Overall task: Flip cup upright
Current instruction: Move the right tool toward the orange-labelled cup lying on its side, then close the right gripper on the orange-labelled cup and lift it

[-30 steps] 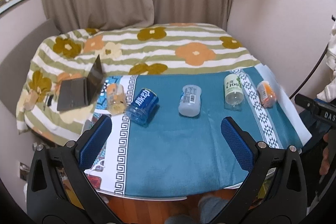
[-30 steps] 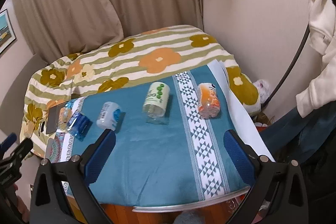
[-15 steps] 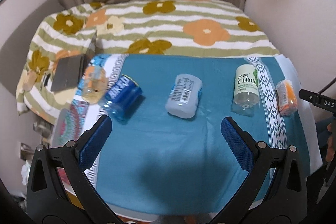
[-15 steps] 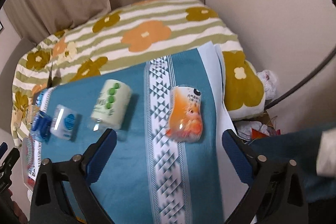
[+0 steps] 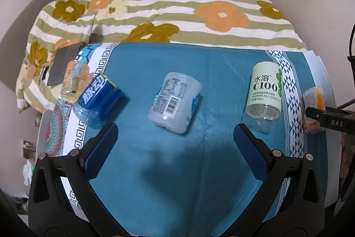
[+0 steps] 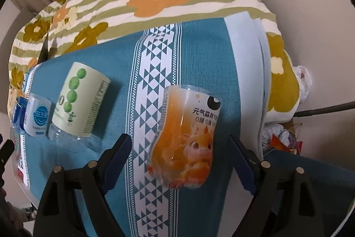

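Several cut-bottle cups lie on their sides on a teal cloth (image 5: 177, 181). In the right wrist view an orange cup with a dragon print (image 6: 186, 137) lies between the fingers of my open right gripper (image 6: 180, 157), which touches nothing. A green C100 cup (image 6: 77, 101) lies to its left. In the left wrist view my open, empty left gripper (image 5: 175, 143) hovers just short of a frosted white cup (image 5: 175, 101). A blue cup (image 5: 97, 101) and a clear orange cup (image 5: 74, 79) lie left of it, the C100 cup (image 5: 264, 94) right.
The cloth covers a low table pushed against a bed with a striped floral quilt (image 5: 173, 10). A dark laptop (image 5: 64, 63) sits on the quilt at the left. Wall and clutter (image 6: 286, 137) lie right of the table. The right gripper's tip (image 5: 328, 121) shows at the left view's right edge.
Both grippers have moved forward and down toward the cups. The right one has closed in on the orange cup, which now sits between its fingers. The left one neared the white cup.
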Action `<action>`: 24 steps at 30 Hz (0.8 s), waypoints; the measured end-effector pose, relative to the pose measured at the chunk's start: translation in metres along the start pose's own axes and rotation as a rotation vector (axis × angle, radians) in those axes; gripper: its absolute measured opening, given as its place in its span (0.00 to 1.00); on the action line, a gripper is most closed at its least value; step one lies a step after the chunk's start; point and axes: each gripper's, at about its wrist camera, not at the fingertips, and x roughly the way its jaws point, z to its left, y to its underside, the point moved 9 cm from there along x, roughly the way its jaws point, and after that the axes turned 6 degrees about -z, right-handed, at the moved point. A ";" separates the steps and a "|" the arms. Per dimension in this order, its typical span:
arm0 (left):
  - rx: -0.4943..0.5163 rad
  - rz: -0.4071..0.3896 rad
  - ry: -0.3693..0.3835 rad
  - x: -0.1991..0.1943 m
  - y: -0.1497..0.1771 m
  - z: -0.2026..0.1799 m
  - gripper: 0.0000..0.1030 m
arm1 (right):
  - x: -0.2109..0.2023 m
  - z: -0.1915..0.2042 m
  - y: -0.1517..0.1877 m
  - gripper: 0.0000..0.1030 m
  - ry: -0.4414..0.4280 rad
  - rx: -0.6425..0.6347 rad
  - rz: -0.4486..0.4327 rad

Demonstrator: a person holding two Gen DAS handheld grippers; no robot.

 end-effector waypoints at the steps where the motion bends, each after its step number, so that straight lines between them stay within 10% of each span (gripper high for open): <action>1: 0.000 0.003 -0.001 0.002 -0.001 -0.002 1.00 | 0.002 -0.001 0.000 0.78 -0.002 -0.004 0.009; 8: -0.005 0.020 -0.001 0.010 -0.002 -0.007 1.00 | 0.017 0.000 0.007 0.57 -0.014 -0.032 0.072; 24: -0.021 -0.030 0.010 -0.012 0.000 0.022 1.00 | -0.013 0.020 0.007 0.56 -0.033 -0.005 0.020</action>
